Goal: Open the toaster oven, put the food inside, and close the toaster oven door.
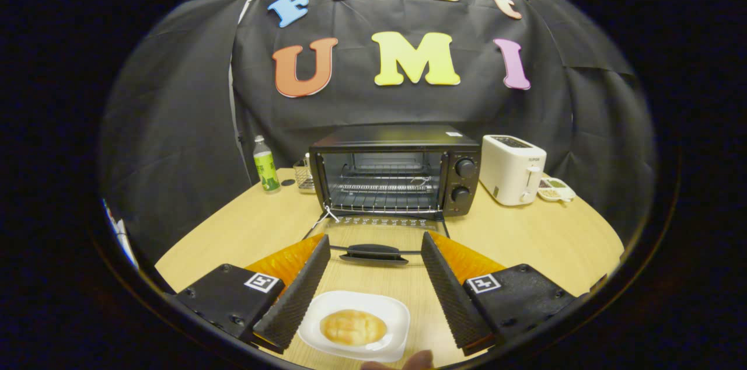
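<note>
With its glass door (373, 238) dropped flat onto the table (543, 241), the toaster oven (397, 170) stands open: black box, wire rack inside, two knobs on the right panel, door handle (373, 253) facing the claw. Gripper (373, 282) fingers spread wide apart, gripping nothing. Between them & a bit below sits a white plate (356, 326) w/ a golden bun (353, 327) on it, the plate's left rim close to the left finger. Oven door lies just ahead of the fingertips, the oven itself beyond. White toaster (512, 168) right of the oven, green bottle (266, 164) to its left.
</note>
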`<state>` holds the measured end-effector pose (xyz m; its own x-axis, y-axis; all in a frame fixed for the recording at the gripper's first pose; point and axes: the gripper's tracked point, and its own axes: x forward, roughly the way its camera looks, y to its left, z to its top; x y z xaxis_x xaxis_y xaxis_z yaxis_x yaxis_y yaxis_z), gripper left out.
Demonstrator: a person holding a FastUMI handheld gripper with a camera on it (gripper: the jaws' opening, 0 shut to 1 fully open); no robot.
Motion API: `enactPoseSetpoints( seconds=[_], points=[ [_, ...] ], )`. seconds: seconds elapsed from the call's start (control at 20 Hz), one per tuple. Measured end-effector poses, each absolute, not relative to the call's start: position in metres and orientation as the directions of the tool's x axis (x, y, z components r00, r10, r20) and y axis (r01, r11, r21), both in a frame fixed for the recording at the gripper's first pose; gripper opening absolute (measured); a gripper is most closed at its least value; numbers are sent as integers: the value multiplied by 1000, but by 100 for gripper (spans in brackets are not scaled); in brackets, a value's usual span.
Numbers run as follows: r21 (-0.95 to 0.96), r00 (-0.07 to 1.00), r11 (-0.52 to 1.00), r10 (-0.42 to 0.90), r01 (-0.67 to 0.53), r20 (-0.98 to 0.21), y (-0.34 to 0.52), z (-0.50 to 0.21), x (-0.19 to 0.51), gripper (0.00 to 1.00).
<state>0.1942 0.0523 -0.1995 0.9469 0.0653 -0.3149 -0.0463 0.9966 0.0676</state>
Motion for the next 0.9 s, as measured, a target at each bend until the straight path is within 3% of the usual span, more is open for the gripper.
enactPoseSetpoints(
  seconds=[0.45,0.9],
  points=[
    [59,961,994,109,-97,-253,75,-219,128,100],
    [35,914,995,102,-96,-392,87,-302,125,100]
  ],
)
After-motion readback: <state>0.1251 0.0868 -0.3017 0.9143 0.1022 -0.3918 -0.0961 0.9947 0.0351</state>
